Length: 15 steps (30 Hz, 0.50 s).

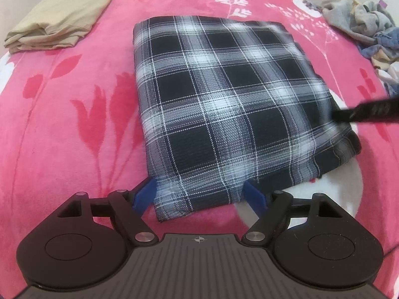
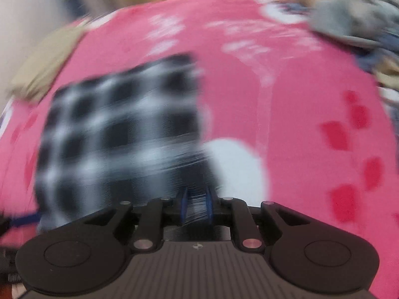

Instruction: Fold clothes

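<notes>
A folded black-and-white plaid garment (image 1: pixel 219 99) lies flat on the pink flowered blanket (image 1: pixel 69 129). My left gripper (image 1: pixel 199 194) stands wide open at the garment's near corner, which lies between the blue fingers (image 1: pixel 146 194). A black, blurred part of my right gripper (image 1: pixel 361 112) sits at the garment's right edge. The right wrist view is heavily motion-blurred. There, my right gripper (image 2: pixel 197 204) has its blue fingers close together at the plaid garment's (image 2: pixel 119 129) near right corner. Streaky fabric shows in the narrow gap; whether the pads press on it is unclear.
A folded beige cloth (image 1: pixel 62 12) lies at the far left of the bed. A loose pile of grey and blue clothes (image 1: pixel 369 30) sits at the far right. Bare pink blanket (image 2: pixel 299 124) stretches to the right of the plaid garment.
</notes>
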### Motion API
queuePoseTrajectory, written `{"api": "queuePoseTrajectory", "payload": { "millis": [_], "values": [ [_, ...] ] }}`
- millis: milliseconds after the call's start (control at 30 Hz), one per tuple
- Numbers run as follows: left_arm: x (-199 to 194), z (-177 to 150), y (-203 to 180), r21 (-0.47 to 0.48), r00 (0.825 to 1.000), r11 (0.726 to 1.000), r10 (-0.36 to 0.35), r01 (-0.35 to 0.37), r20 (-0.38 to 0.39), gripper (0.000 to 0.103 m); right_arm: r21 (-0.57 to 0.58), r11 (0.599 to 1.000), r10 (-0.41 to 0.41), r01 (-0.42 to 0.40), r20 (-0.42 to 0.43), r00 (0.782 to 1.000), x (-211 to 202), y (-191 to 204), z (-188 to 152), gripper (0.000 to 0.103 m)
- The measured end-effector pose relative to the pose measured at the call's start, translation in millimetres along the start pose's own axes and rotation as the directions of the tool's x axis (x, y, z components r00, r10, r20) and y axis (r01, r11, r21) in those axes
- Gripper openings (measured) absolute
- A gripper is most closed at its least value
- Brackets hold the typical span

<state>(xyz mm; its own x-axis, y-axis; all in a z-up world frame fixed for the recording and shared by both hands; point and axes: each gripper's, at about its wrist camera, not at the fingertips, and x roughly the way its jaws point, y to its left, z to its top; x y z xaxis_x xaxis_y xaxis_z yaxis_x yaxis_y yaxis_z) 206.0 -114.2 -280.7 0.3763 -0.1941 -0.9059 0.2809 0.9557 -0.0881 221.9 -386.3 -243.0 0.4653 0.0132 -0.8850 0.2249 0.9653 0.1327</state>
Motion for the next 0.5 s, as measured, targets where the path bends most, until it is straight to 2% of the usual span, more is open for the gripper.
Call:
{"api": "queuePoseTrajectory", "payload": {
  "millis": [67,167,300,367,433,500],
  "values": [
    [0.1,-1.9,2.0,-0.002,1.0,1.0,-0.007,0.007,0.008,0.08,0.026,0.999,0.02,-0.021,0.019,1.0,-8.3,-5.4,6.1,0.019],
    [-0.8,-3.3,2.1,0.005,1.0,1.0,-0.011,0.011,0.018,0.08,-0.025,0.997,0.073,-0.071,0.05,0.996,-13.4,5.9,13.6,0.019],
    [-3.8,-7.3,5.3,0.004,0.999,1.0,-0.022,0.022,0.027,0.08,-0.094,0.975,0.207,-0.201,0.056,0.977,-7.5,34.3,21.5,0.019],
    [-4.7,-10.0,6.9,0.007,0.999,1.0,-0.029,0.028,0.029,0.08,-0.165,0.941,0.306,-0.296,0.033,0.952,-4.5,54.8,22.6,0.019],
    [-4.8,-12.8,7.5,0.004,0.999,0.999,-0.032,0.032,0.028,0.08,-0.298,0.877,0.389,-0.376,-0.017,0.921,-0.2,86.7,17.7,0.02],
    [-5.0,-16.4,6.5,0.011,0.999,0.999,-0.03,0.03,0.034,0.08,-0.414,0.82,0.413,-0.396,-0.053,0.909,8.9,115.3,14.3,0.02]
  ]
}}
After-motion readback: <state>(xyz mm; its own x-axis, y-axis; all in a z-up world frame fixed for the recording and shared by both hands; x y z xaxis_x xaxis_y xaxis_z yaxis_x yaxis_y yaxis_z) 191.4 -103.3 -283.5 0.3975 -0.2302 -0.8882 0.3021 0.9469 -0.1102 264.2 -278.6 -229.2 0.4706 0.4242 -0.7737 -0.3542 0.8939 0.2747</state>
